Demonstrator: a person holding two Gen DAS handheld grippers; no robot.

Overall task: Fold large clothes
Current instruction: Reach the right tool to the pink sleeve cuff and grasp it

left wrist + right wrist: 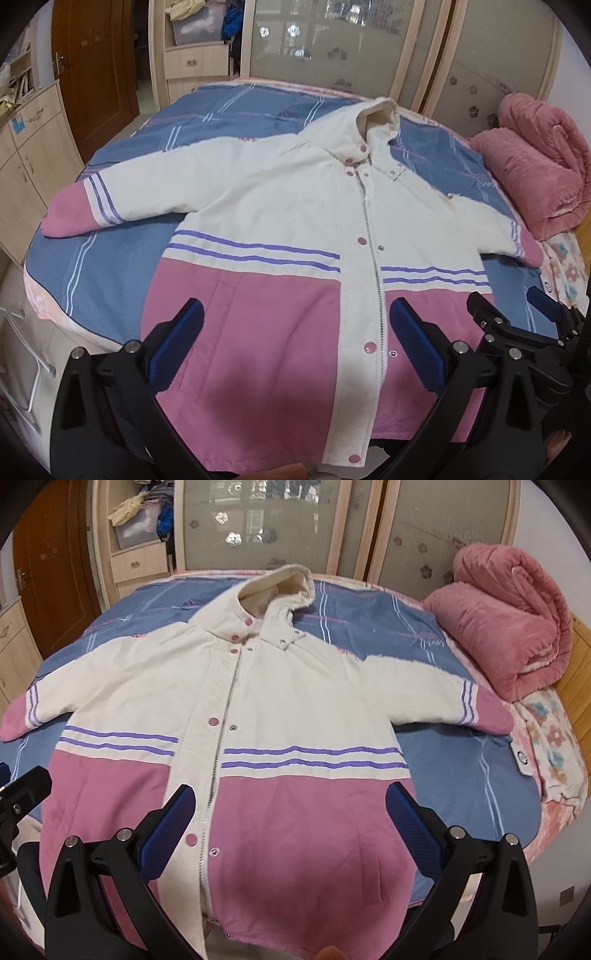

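Observation:
A cream and pink hooded jacket (295, 206) with purple stripes lies flat, front up, on the bed, sleeves spread to both sides and hood at the far end. It also shows in the right wrist view (288, 701). My left gripper (295, 317) is open and empty, held above the jacket's pink hem left of the zipper. My right gripper (291, 805) is open and empty above the hem right of the zipper. It also shows at the right edge of the left wrist view (517, 306).
The bed has a blue plaid cover (122, 266). A rolled pink blanket (509, 627) lies at the far right. Wardrobe doors (280, 520) stand behind the bed, drawers (33, 155) and a brown door (96, 70) to the left.

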